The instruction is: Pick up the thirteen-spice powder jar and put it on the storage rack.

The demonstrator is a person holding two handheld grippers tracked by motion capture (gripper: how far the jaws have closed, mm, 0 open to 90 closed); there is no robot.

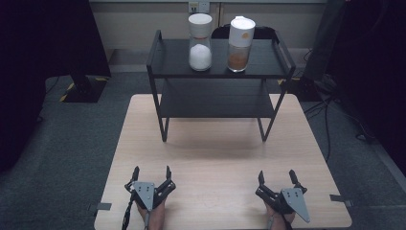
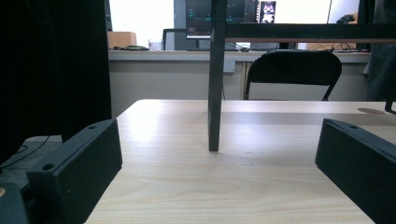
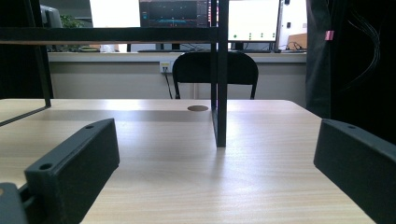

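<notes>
A black two-tier metal rack [image 1: 218,72] stands at the far half of a light wooden table [image 1: 220,158]. On its top shelf stand two clear jars with white lids: one [image 1: 200,42] holding white powder, the other [image 1: 240,44] holding brown powder. My left gripper [image 1: 151,172] rests open near the table's front left edge, nothing between its jaws. My right gripper [image 1: 277,176] rests open near the front right edge, likewise empty. In the left gripper view a rack leg [image 2: 215,88] stands ahead on the table. In the right gripper view another rack leg [image 3: 221,79] stands ahead.
A black chair [image 2: 293,70] stands behind the table's far edge, also visible as the chair [image 3: 215,70]. Dark panels flank the table on both sides. Cables lie on the grey carpet at the right [image 1: 330,110]. Bare tabletop [image 1: 215,153] stretches between the grippers and the rack.
</notes>
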